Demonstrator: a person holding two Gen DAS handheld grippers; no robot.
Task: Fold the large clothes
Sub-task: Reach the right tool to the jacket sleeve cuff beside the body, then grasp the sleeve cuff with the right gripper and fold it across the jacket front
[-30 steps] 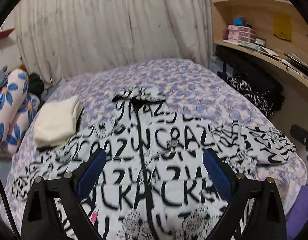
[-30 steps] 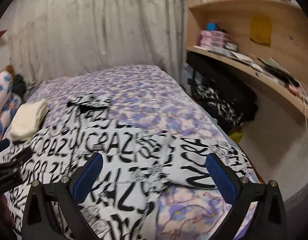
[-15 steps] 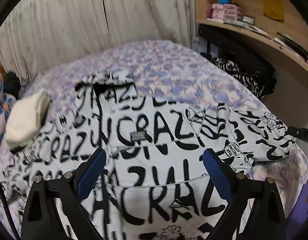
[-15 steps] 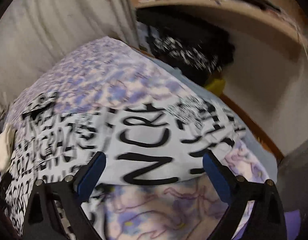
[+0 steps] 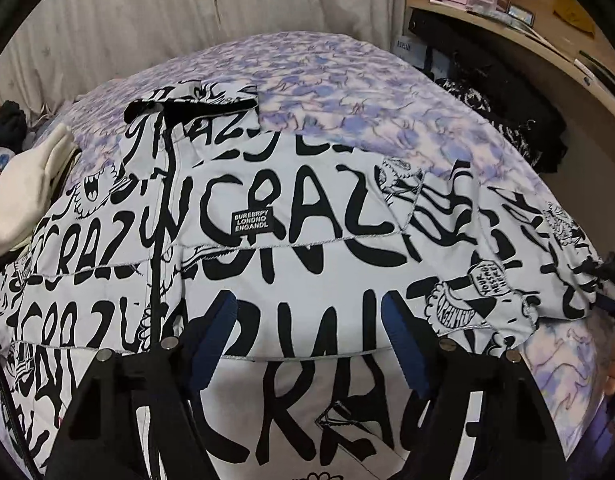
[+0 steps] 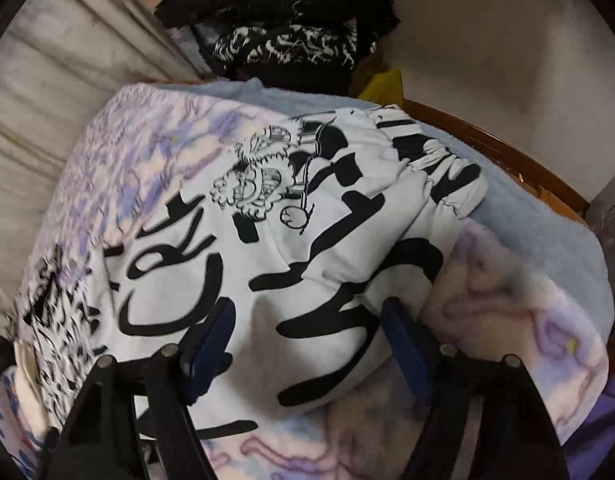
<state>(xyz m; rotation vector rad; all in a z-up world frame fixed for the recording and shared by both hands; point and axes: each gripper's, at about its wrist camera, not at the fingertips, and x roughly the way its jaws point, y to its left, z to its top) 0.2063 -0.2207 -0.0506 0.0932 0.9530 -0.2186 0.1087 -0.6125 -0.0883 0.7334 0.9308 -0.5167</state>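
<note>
A large white jacket [image 5: 307, 240] with black "CRAZY" lettering lies spread front-up on a bed, its black zip running down the left. My left gripper [image 5: 307, 336] is open and empty, low over the jacket's chest. The jacket's right sleeve [image 6: 339, 208] lies toward the bed's right edge, its cuff at the far end. My right gripper [image 6: 307, 336] is open just above this sleeve, with sleeve cloth between its blue pads; no grip shows.
The bed has a purple-and-white floral blanket [image 5: 347, 92]. A cream folded garment [image 5: 23, 200] lies at the left. Dark clothes [image 6: 291, 44] are piled by the wall beyond the bed's wooden edge [image 6: 487, 144]. A wooden shelf [image 5: 507, 28] stands at the right.
Both grippers have dropped closer to the jacket. The left one moved in over the chest. The right one swung right and down onto the sleeve.
</note>
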